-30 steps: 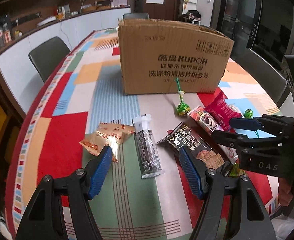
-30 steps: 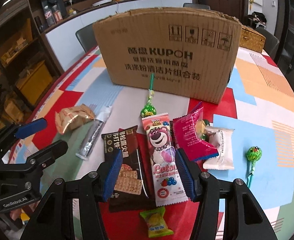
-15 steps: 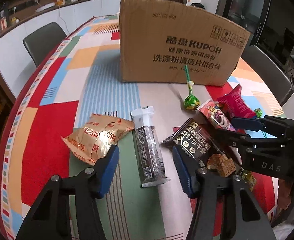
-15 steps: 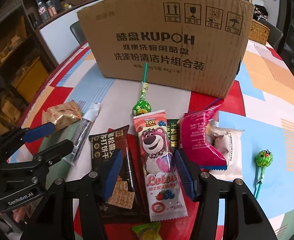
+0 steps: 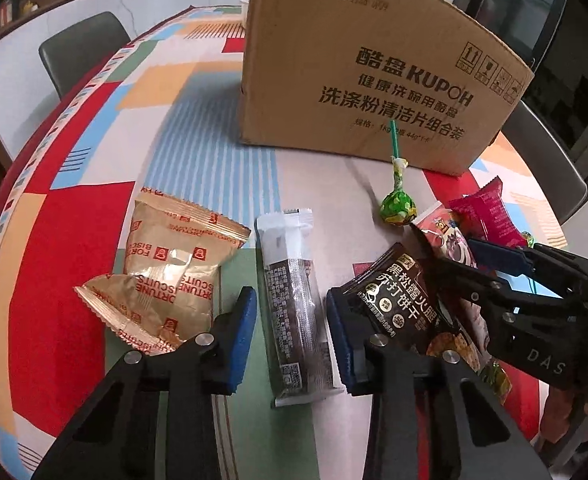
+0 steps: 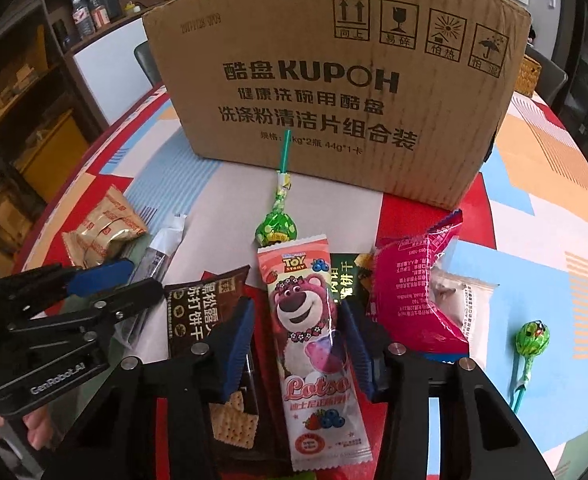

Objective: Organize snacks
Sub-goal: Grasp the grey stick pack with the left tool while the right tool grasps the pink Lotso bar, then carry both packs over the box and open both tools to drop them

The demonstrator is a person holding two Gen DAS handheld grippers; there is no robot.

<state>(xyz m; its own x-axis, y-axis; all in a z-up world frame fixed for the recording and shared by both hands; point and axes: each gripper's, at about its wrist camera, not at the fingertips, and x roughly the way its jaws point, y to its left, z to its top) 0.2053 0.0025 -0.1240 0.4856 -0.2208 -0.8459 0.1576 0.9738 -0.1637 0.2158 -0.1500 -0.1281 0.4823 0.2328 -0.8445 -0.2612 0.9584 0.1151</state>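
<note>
Left claw (image 5: pixel 290 336) closing, jaws straddling dark snack bar (image 5: pixel 294 304) on table (image 5: pixel 198 168), pads not yet touching. Bar lying in front of cardboard box (image 5: pixel 358 72), long axis running toward box, in line with claw. Right claw (image 6: pixel 294 344) closing round pink bear wafer pack (image 6: pixel 314 344), also lengthwise toward box; contact unclear. Each pack sitting directly under own claw.

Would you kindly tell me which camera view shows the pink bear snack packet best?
The right wrist view: the pink bear snack packet lies full length and unobstructed, facing the camera. In the left wrist view only its top end shows, behind the right claw.
</note>
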